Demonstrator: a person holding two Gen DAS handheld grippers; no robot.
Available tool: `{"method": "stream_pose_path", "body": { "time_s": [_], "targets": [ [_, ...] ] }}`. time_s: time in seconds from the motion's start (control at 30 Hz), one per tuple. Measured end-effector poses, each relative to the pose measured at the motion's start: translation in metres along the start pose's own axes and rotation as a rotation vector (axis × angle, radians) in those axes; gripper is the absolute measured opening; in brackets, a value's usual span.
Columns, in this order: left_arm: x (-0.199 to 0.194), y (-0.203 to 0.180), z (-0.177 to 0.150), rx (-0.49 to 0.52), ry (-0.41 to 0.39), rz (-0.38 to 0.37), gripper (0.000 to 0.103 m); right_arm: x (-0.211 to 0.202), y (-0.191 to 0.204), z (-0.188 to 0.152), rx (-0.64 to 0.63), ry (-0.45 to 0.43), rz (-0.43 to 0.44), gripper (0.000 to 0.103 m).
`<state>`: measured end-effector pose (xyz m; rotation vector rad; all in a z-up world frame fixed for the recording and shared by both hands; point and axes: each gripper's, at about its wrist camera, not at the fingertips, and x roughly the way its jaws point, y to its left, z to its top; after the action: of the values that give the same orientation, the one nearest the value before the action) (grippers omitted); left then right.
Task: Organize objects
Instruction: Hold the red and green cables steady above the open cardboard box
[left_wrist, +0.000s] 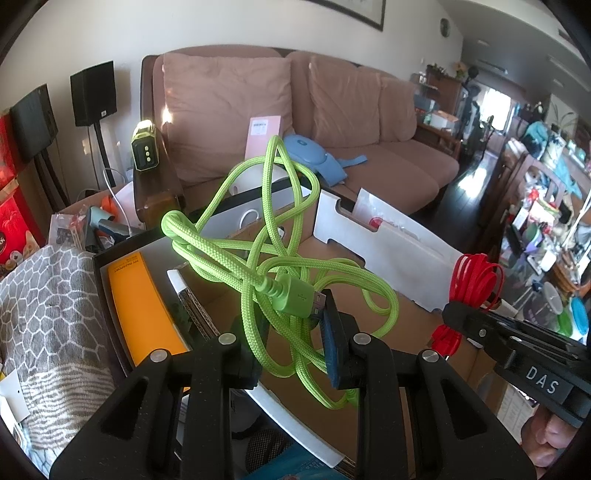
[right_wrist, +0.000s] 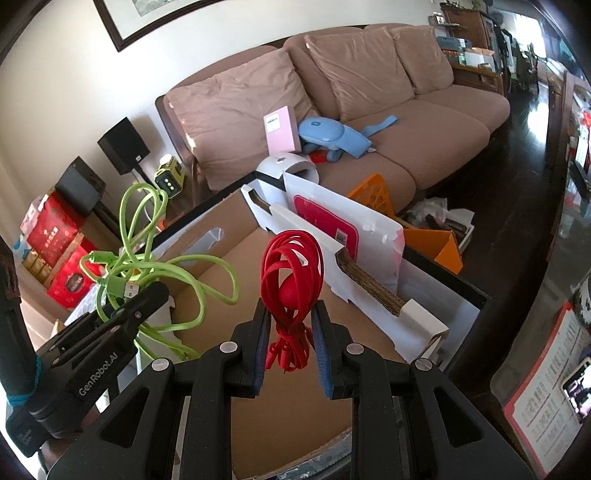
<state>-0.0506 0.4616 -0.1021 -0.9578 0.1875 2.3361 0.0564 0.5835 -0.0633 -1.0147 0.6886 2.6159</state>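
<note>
Green cable (left_wrist: 280, 258) tangled, frame centre, clamped in left gripper (left_wrist: 291, 343), jaws narrow on strands. Red cable (right_wrist: 291, 280) bundled, centre, pinched in right gripper (right_wrist: 288, 343), apparently by lower strands. Both above cardboard box (right_wrist: 236, 258); sofa (right_wrist: 369, 110) behind.

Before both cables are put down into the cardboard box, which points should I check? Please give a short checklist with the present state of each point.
1. Left gripper holds the tangled green braided USB cable: ok.
2. Right gripper holds the coiled flat red cable: ok.
3. The two cables are apart: ok.
4. Bare floor of the brown cardboard box lies under the red cable: ok.
5. Green loops hang free of the white cardboard divider: cannot tell.
</note>
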Motion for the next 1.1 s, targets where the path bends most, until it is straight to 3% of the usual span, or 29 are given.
{"method": "stream_pose_path", "body": {
  "time_s": [0.3, 1.1],
  "targets": [
    [0.002, -0.001, -0.004, -0.008, 0.009, -0.006, 0.024, 0.001, -0.001, 0.000, -0.011, 0.000, -0.023, 0.022],
    [0.002, -0.001, -0.003, -0.006, 0.011, -0.004, 0.024, 0.008, 0.011, -0.002, -0.141, -0.008, -0.179, 0.022]
  ]
}}
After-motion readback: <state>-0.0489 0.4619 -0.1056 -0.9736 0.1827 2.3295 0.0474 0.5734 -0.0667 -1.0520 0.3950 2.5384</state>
